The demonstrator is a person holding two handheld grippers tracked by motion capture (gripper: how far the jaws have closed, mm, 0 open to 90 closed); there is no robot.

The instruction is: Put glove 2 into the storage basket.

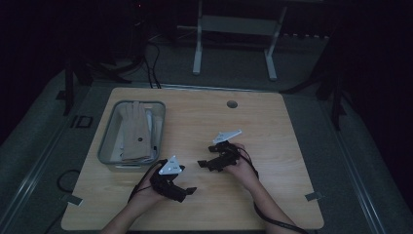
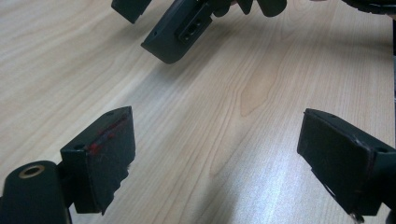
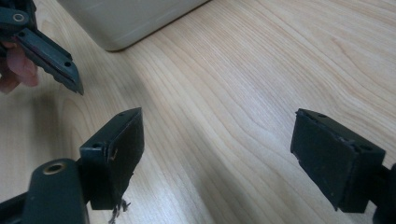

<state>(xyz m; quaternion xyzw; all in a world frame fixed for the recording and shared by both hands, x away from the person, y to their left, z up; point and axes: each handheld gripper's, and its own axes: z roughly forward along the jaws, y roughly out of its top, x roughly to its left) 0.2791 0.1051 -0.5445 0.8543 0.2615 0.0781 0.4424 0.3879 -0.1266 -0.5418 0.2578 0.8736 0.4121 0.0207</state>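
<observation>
Dim surroundings leave the light wood-grain table [image 1: 272,195] as the one lit surface, and I work from that. On its far-left part stands the grey rectangular plastic bin [image 1: 104,141] holding a beige fabric glove [image 1: 135,129] laid flat; the glove's long axis runs from the near wall of the bin to the far one, fingers pointing away from me.

Key relation: the bin lies ahead and to the left of both hands. The left gripper [image 1: 187,192] belongs to the nearer hand, since its body sits just beside the bin's near right corner, though its tips point right, away from the bin. The right gripper [image 1: 202,164] is near the table's middle, farther from the bin, with its tips turned left toward it. In the right gripper view the bin's pale wall [image 3: 126,23] shows at the top, ahead of the jaws.

Gripper state:
- Left gripper [image 2: 217,158]: jaws spread wide, nothing between them, bare tabletop beneath (red marks show on one pad [image 2: 109,133]).
- Right gripper [image 3: 217,158]: jaws spread wide, holding nothing, apart from the bin.

My judgement is that the left side has the shorter reach, and must first swing its tips toward the glove.
</observation>
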